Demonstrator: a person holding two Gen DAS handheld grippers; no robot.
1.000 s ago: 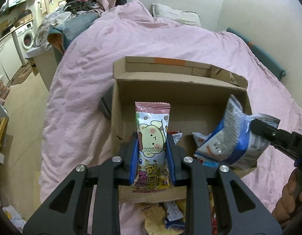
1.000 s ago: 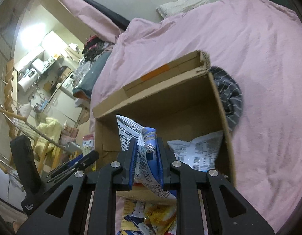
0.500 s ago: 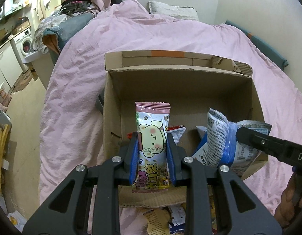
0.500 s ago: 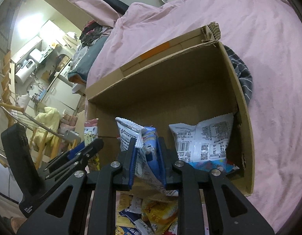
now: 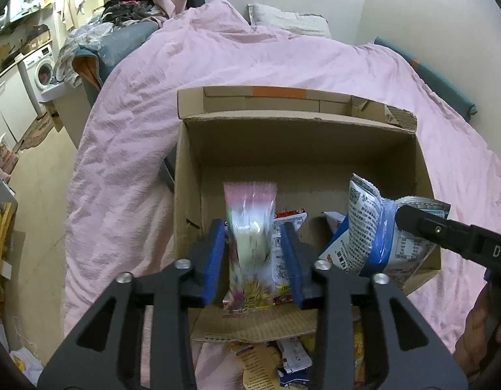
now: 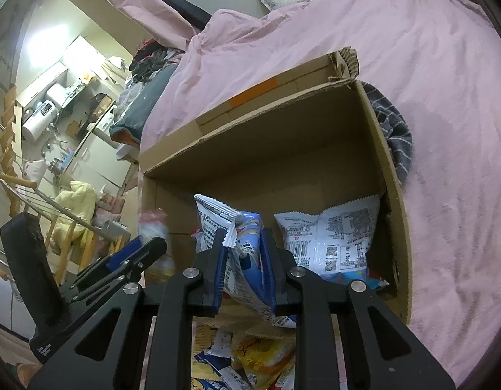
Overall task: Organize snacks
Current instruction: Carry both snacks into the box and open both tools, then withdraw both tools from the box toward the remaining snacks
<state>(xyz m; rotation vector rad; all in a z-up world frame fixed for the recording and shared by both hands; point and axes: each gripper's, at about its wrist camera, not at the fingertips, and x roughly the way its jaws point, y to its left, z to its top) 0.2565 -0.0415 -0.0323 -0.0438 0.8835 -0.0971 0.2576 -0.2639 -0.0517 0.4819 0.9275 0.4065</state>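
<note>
An open cardboard box (image 5: 296,139) lies on a pink bedspread. My left gripper (image 5: 255,253) is open over the box's near left part; the pink bear snack packet (image 5: 250,227) is blurred between the spread pads, falling free. My right gripper (image 6: 242,256) is shut on a blue and white snack bag (image 6: 247,269), held over the box's near edge; the bag also shows in the left wrist view (image 5: 370,227). A white snack bag (image 6: 328,237) stands inside the box (image 6: 283,149) at the right wall. The left gripper also shows in the right wrist view (image 6: 136,253).
A pile of loose snack packets (image 6: 250,360) lies on the bed in front of the box. A grey striped cloth (image 6: 396,133) lies behind the box's right side. Pillows (image 5: 286,19) sit at the bed's head. A washing machine (image 5: 39,68) and clutter stand left.
My left gripper has opened and let go of the pink bear packet, which now drops into the box. Both grippers have moved closer over the box. The right gripper still holds its bag.
</note>
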